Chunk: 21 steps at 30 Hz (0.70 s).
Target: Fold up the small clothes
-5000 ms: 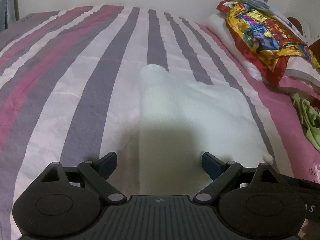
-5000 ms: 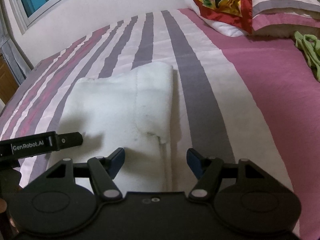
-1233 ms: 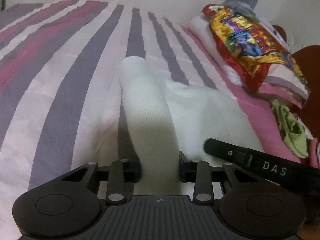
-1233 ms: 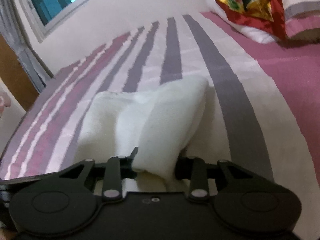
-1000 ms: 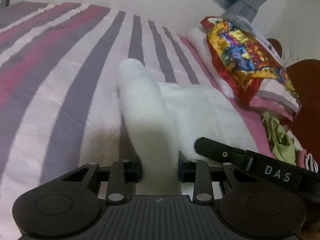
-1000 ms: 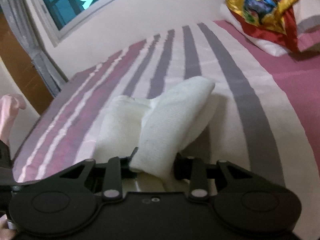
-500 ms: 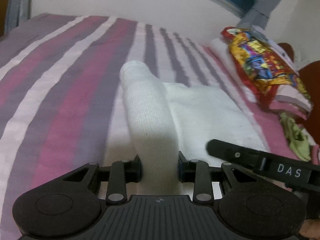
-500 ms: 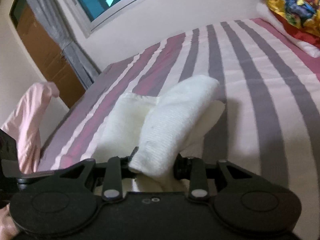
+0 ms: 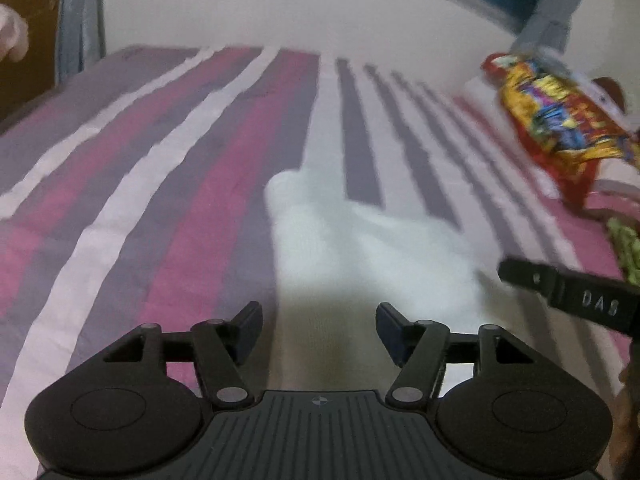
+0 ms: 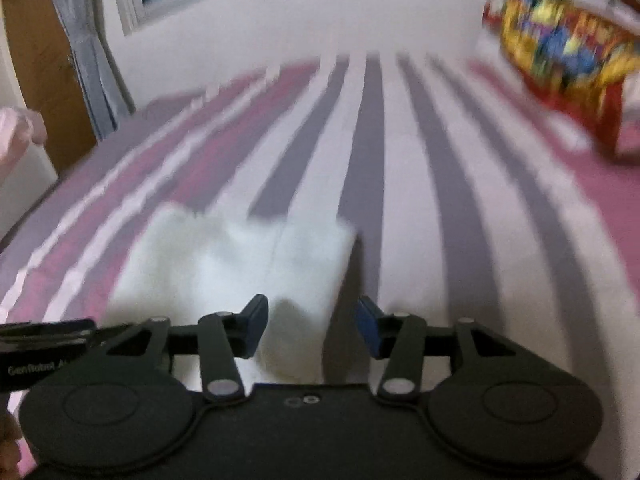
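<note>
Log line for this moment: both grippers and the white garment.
left gripper: opening, pads clear | right gripper: opening, pads clear | white knitted garment: lying released on striped bedsheet

plain white knitted garment (image 9: 360, 248) on a bed sheet (image 9: 168, 184) striped pink, grey-purple and white. crinkled cloth (image 9: 560, 120) printed red, yellow and blue. lime-green fabric (image 9: 626, 252). black left tool (image 9: 319, 330) with dark blue pads (image 9: 390, 330).

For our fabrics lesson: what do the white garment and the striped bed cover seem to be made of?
White garment: likely soft knit or fleece, matte; it slumps in thick, rounded folds. Blur hides the weave.
Striped bed cover: probably thin woven cotton, matte; it lies flat with fine wrinkles.
</note>
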Each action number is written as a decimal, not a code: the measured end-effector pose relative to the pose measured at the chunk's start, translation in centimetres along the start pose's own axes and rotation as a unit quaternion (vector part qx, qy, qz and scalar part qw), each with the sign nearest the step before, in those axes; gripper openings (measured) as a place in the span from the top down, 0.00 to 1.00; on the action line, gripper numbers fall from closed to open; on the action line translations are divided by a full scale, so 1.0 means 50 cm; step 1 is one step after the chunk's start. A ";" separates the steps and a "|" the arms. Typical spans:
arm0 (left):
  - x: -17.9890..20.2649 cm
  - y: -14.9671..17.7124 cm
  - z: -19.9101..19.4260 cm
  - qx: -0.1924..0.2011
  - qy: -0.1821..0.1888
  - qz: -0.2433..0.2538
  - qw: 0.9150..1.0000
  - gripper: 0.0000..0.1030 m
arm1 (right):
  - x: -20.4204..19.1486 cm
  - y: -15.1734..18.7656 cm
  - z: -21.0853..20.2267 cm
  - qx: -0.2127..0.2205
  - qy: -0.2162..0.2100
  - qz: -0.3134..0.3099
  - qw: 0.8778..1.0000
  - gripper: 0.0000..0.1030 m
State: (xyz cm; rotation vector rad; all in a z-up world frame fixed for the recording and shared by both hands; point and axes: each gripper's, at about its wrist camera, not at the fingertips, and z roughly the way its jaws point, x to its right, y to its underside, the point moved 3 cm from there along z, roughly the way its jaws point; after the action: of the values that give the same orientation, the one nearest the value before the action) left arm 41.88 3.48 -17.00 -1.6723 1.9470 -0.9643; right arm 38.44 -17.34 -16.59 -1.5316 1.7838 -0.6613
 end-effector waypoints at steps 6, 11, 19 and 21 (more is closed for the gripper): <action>0.027 0.056 0.008 -0.034 0.004 0.010 0.999 0.39 | -0.047 0.027 -0.041 0.014 -0.034 -0.061 0.997 0.63; 0.013 0.094 0.045 -0.070 -0.004 -0.020 0.997 0.39 | -0.039 0.084 0.024 -0.058 -0.001 -0.070 0.996 0.64; 0.032 0.094 -0.008 -0.058 -0.021 0.006 0.998 0.39 | -0.024 0.111 0.008 -0.089 -0.006 -0.024 0.996 0.62; 0.036 0.090 -0.035 -0.050 -0.025 0.009 0.998 0.39 | -0.016 0.108 -0.028 -0.075 -0.010 -0.016 0.997 0.61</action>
State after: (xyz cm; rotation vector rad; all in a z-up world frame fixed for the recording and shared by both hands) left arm 37.15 2.35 -18.79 -1.7130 2.0049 -0.8232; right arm 33.98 -15.68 -19.64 -1.6638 1.8331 -0.5355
